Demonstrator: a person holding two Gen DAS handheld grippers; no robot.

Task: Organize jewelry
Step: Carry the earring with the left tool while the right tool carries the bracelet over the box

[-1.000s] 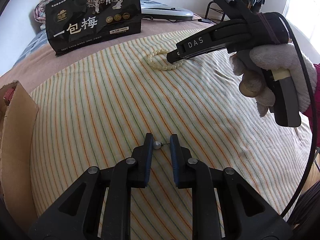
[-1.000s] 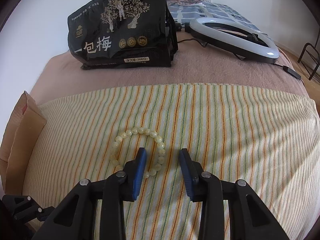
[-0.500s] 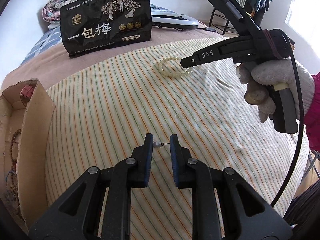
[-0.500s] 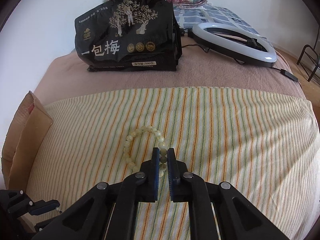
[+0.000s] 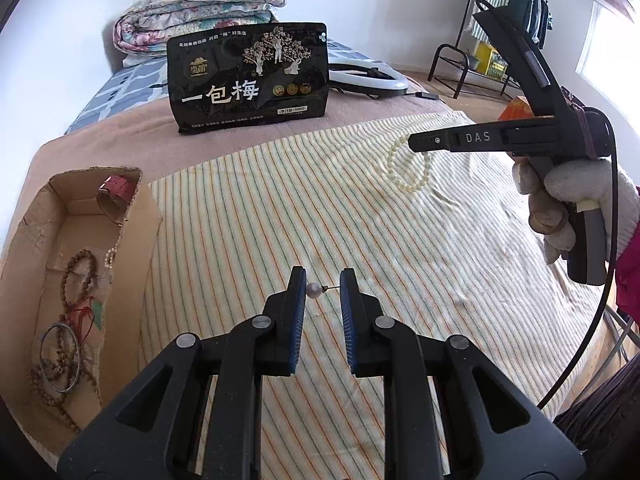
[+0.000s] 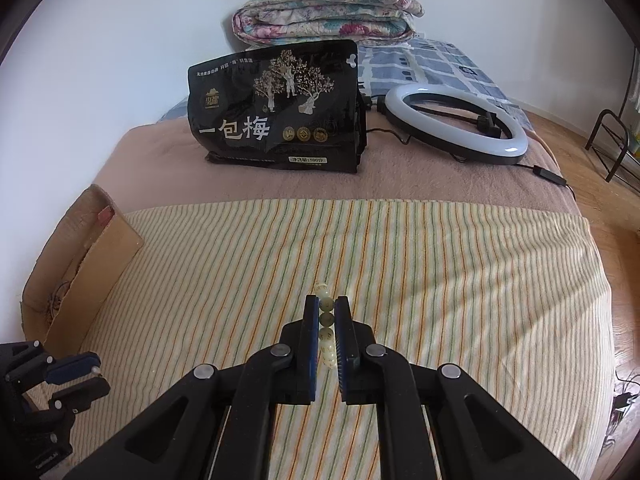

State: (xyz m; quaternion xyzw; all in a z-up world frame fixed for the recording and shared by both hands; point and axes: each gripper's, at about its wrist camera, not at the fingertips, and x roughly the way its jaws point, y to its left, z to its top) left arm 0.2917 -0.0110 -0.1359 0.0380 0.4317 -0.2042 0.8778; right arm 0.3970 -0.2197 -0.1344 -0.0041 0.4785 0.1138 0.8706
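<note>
Both of your grippers have lifted off the striped cloth (image 5: 280, 208) since a second ago, and the right gripper (image 6: 327, 322), which stood open around the pale bead bracelet (image 5: 408, 168) then, has snapped shut on its strand, so the loop now hangs clear over the cloth's far right part. Your left gripper (image 5: 322, 292) is nearly closed, pinching one pearl stud earring (image 5: 316, 290) end to end between its pads. Carry both steadily to the cardboard box (image 5: 148, 216) at the cloth's left edge; keep the earring's grip firm, since that post could slip. Count: one bracelet and one earring in hand; inside the box, several bead strings, too tangled to number.
</note>
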